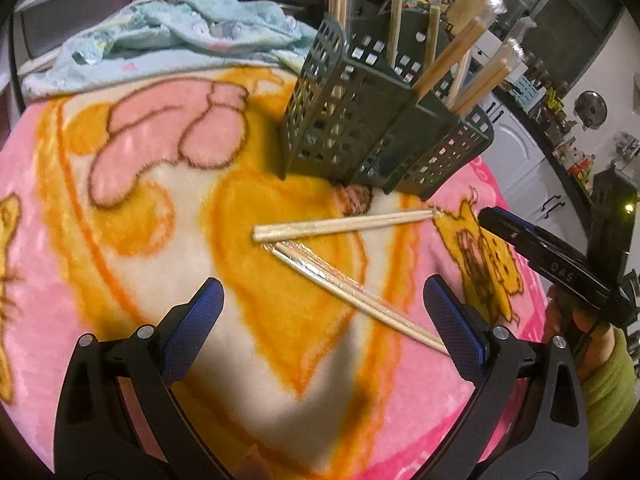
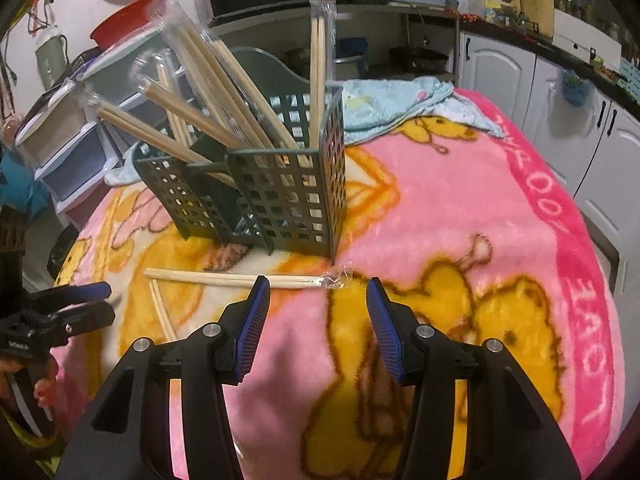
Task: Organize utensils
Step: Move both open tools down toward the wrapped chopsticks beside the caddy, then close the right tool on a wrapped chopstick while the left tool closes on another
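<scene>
A dark green slotted utensil holder (image 1: 360, 132) (image 2: 280, 192) stands on the pink and orange blanket with several wrapped wooden chopstick pairs sticking out of it. Two more wrapped pairs lie flat in front of it. One pair (image 1: 344, 222) (image 2: 240, 278) lies crosswise near the holder's base. The other pair (image 1: 360, 296) (image 2: 162, 308) runs diagonally towards my left gripper (image 1: 322, 288) (image 2: 106, 300). That gripper is open wide just above the diagonal pair, with its pads clear of it. My right gripper (image 2: 318, 284) (image 1: 486, 216) is open and empty, its tips just short of the crosswise pair's wrapper end.
A crumpled light blue towel (image 1: 180, 36) (image 2: 400, 100) lies on the blanket behind the holder. White kitchen cabinets (image 2: 540, 120) and a cluttered counter stand past the table's edge. Plastic drawers (image 2: 68, 152) stand beyond the holder. A person's hand in a green sleeve (image 1: 608, 380) holds the right gripper.
</scene>
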Available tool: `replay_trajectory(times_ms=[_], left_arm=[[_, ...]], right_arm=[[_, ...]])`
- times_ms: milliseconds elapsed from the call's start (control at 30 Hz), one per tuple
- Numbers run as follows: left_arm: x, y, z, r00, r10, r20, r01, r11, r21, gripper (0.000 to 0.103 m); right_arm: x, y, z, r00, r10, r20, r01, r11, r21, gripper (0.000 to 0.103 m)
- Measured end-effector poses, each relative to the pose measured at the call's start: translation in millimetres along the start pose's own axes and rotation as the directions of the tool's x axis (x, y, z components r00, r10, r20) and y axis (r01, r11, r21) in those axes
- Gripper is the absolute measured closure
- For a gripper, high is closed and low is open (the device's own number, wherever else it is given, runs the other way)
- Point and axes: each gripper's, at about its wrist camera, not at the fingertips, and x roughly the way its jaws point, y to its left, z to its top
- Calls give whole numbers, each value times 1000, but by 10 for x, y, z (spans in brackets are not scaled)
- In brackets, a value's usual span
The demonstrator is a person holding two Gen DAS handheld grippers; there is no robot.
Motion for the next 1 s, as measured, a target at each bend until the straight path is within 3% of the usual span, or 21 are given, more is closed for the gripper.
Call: replay_trajectory(times_ms=[200,500,667,800,900,1000], left_arm=[[138,41,-15,999,-14,-35,13,999,-36,32],[237,106,18,999,-21,-41,17,997,-80,33],[289,97,77,999,2,-46,-5,997,-74,34],[352,78,151,998,34,-61,-39,997,-69,41],[389,61,192,995,61,-74,-64,997,-46,46],[400,49,193,995,68,-74,-70,997,-32,46]], right_arm=[[277,-47,22,999,2,-45,-1,1000,14,58],[560,-185,55,995,24,-93,-15,995,98,66],[676,-274,44,991,75,-108,-55,982,178,80],[684,-299,39,991,87,-99,-66,978,200,88],[670,-338,20,993,77,-93,-56,974,218,99],[596,-420,-8,997,51,-66,-32,967,254,101]])
